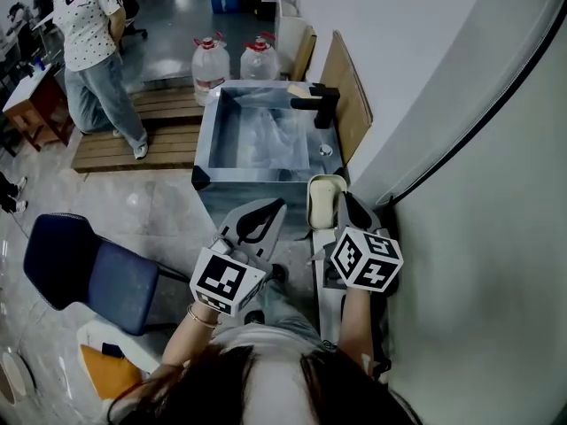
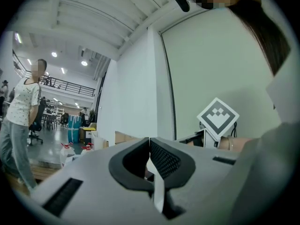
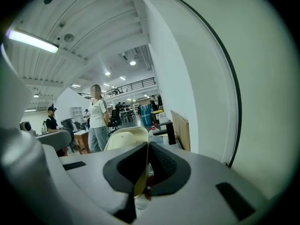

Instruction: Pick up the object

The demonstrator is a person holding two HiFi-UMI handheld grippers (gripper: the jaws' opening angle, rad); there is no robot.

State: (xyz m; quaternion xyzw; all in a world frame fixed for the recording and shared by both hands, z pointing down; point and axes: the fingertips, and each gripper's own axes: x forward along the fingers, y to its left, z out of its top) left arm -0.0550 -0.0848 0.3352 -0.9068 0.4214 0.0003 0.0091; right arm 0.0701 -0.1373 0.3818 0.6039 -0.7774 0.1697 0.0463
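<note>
Cream plastic is what matters here: a round-cornered, shallow shell (image 1: 325, 198), tray or seat back, I cannot tell which. It sits just past the near edge of the steel sink (image 1: 205, 144), above a white upright (image 1: 322, 268), between the two tools. I take it for the object to pick up.

The right tongs (image 1: 356, 209) are clenched, tips together, right beside the shell's right rim. A cream sliver shows in their slit, and I cannot tell whether that is the rim nipped or only the shell seen behind. The left tongs (image 1: 262, 212) are clenched too, on nothing, held up in the air to the shell's left.

If the rim is not yet caught, my guess is that the right tongs want to open and slide squarely over that thin right rim. They should close well down the wall rather than at the lip, then lift straight up so the shell does not tip. The left pair does best to stay clear.

Space is tight on the right, where the pale wall (image 1: 496, 237) runs close by. Beyond the sink's far side stand the black tap (image 1: 317, 104), a leaning wooden board (image 1: 350, 91), two water jugs (image 1: 211, 65) and a pallet (image 1: 133, 144). A person (image 1: 93, 42) stands far left, and a blue chair (image 1: 84, 268) sits near left.
</note>
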